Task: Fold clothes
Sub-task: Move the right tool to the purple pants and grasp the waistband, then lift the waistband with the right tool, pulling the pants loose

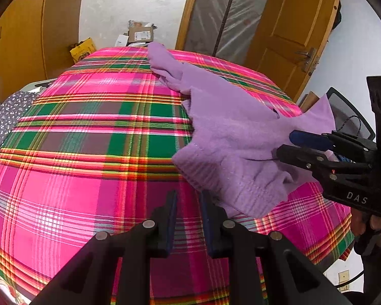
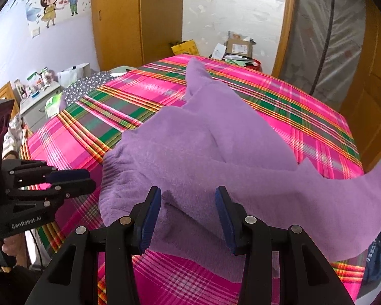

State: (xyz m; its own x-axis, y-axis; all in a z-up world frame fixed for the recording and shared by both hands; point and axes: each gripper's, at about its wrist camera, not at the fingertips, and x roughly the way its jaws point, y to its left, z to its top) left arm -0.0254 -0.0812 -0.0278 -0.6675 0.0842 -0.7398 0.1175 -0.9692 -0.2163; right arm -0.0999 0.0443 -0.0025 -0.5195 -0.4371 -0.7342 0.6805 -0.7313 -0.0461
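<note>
From the left wrist, the left gripper [image 1: 189,203] points down at a plaid sheet [image 1: 89,152] of pink, green and orange that covers a bed. Its jaws stand a little apart with only bare sheet between them; the right finger's tip sits just beside the ribbed hem of a purple sweater [image 1: 228,137], and I cannot tell whether it touches. The sweater lies crumpled on the right half of the bed, one sleeve trailing toward the far edge. At the right edge the right gripper [image 1: 289,143] reaches in sideways, its blue pad above and black finger below, apart, with sweater fabric lying at the tips. A hand [image 1: 376,226] holds its grip below. Beyond the bed stand wooden doors [image 1: 287,38], a plastic-covered frame and some boxes [image 1: 139,34] on the floor. A dotted grey cloth [image 1: 5,119] lies at the left edge.

From the right wrist, the right gripper [image 2: 188,203] hovers over the sweater [image 2: 216,152], jaws wide apart, fabric lying between and under the fingers but not pinched. The sweater spreads across the near part of the sheet [image 2: 304,127], a sleeve hanging off toward the right. At the left the left gripper [image 2: 89,179] juts in, its fingers slightly apart and empty, just short of the sweater's ribbed edge. A cartoon wall sticker [image 2: 61,5] and a cluttered nightstand [image 2: 38,94] show behind.
</note>
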